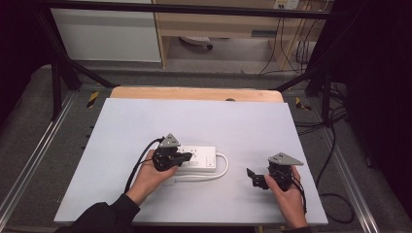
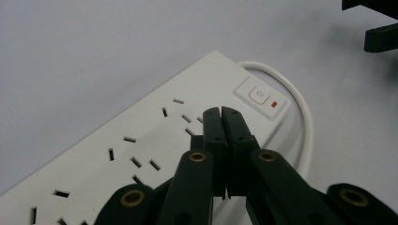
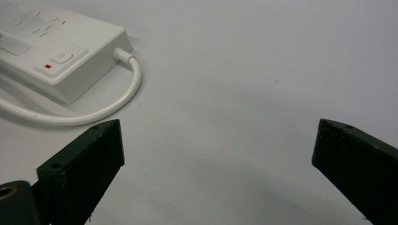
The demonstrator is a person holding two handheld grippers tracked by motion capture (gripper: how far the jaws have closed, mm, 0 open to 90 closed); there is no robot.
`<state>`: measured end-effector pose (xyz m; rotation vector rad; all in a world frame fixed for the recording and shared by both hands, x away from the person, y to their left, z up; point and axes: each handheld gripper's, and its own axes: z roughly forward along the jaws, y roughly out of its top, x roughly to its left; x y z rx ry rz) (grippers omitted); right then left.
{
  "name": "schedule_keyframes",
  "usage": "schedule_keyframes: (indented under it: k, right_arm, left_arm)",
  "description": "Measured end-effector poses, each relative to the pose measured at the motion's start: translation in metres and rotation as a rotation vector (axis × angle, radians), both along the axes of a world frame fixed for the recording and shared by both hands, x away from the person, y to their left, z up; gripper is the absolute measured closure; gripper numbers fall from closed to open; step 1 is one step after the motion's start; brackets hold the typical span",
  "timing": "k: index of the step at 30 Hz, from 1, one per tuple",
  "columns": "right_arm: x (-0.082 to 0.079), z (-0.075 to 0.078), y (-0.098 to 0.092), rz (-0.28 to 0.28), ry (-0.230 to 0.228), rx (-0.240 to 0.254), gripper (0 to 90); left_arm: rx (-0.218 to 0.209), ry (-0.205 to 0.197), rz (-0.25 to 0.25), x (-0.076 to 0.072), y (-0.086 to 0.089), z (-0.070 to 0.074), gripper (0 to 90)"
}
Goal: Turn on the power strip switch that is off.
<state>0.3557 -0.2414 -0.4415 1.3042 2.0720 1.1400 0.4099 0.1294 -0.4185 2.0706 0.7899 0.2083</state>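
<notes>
Nearest the high camera, the person's two forearms enter from the near edge of the table (image 1: 121,116). The right hand (image 1: 286,194) holds the right gripper (image 1: 256,178) low over the bare pale surface, to the right of the power strip (image 1: 197,158) and well apart from it; its jaws stand spread wide with nothing between them, as the right gripper view confirms, where the two black jaws frame empty tabletop. The left hand (image 1: 148,177) holds the left gripper (image 1: 187,158) over the left half of the power strip. In the left gripper view the left gripper (image 2: 221,112) has its jaws pressed flat together, with nothing pinched, the tips poised above the strip's socket slots, just short of the switch (image 2: 259,96) with its red light; whether the tips touch the casing cannot be told. The white cable (image 1: 224,165) leaves the strip's right end, loops round, and runs back along the strip's near side. Beyond the strip the tabletop lies bare to its wooden far edge.
</notes>
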Motion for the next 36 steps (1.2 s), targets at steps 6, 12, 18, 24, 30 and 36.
schedule_keyframes:
  k: [6,12,18,24,30,36]
  right_arm:
    - [0.000,0.000,0.000,0.001,-0.001,-0.004,3.0]
    - [0.000,0.000,0.000,0.002,-0.002,-0.006,3.0]
    - [0.000,0.000,0.000,0.000,-0.001,-0.004,3.0]
    - [0.000,0.000,0.000,0.000,-0.001,-0.005,3.0]
    - [0.000,0.000,0.000,-0.001,0.001,-0.004,3.0]
    - [0.000,0.000,0.000,0.000,0.000,-0.006,3.0]
  left_arm:
    - [0.014,0.008,-0.003,0.000,0.005,-0.001,90.0]
    - [0.041,0.028,-0.001,0.003,0.010,-0.005,90.0]
    - [0.060,0.031,-0.010,0.004,0.012,-0.007,90.0]
    - [0.077,0.031,-0.016,0.004,0.012,-0.010,90.0]
    - [0.082,0.030,-0.016,0.004,0.012,-0.010,90.0]
    - [0.082,0.031,-0.017,0.004,0.013,-0.010,90.0]
